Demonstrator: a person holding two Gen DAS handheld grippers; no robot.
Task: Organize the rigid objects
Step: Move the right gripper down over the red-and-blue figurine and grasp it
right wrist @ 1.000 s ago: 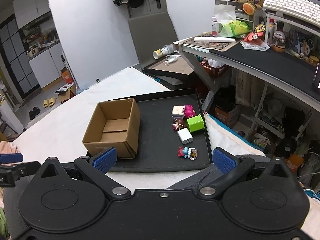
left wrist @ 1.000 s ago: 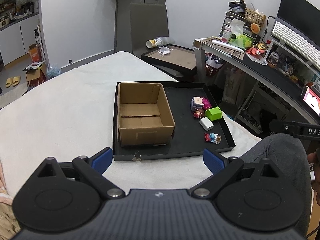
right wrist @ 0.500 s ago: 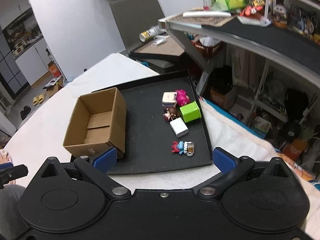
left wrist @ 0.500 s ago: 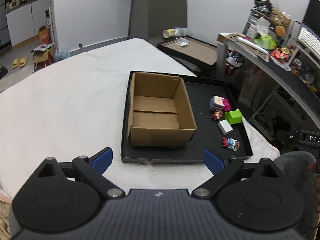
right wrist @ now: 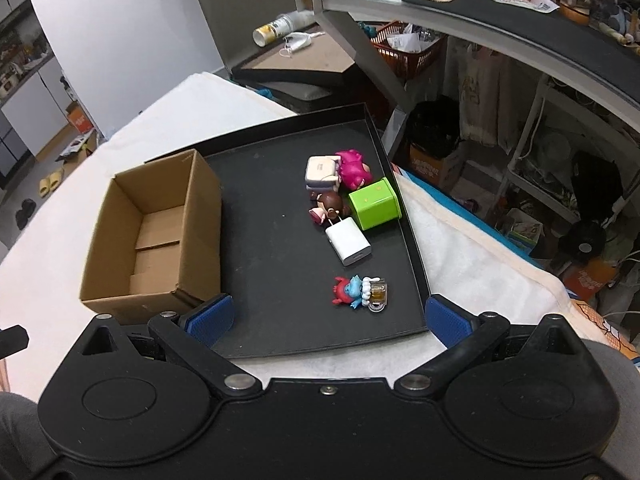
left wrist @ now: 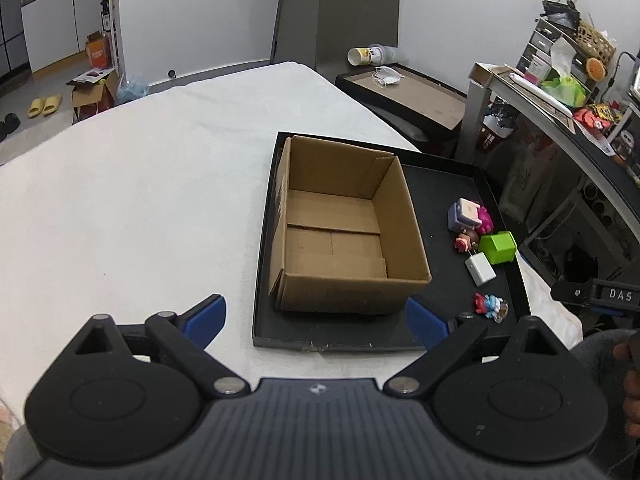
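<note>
Between the blue pads of the left gripper (left wrist: 316, 322), jaws wide apart and gripping nothing, sits the near edge of the black tray (left wrist: 340, 340). Right gripper (right wrist: 330, 320) likewise spread, empty, hovering over the tray's near rim (right wrist: 320, 346).

Cardboard box (left wrist: 344, 228) stands open-topped on the tray's left half, nothing visible inside it.

Right half of tray, loose items:
- blue-and-red figurine (right wrist: 358, 290), nearest the right gripper, lying on its side, apart from the rest
- white charger block (right wrist: 348, 240), just beyond it
- green cube (right wrist: 374, 204), right of the charger, close to the tray's right wall
- small brown-haired doll (right wrist: 328, 206), touching the charger's far end
- pale lilac box (right wrist: 322, 172) and magenta toy (right wrist: 354, 168), farthest, side by side and touching

Tray rests on a white cloth-covered table (left wrist: 140, 200). Cluttered desk (right wrist: 480, 20) to the right, well apart. A hand (left wrist: 632, 380) shows at the right edge of the left view.
</note>
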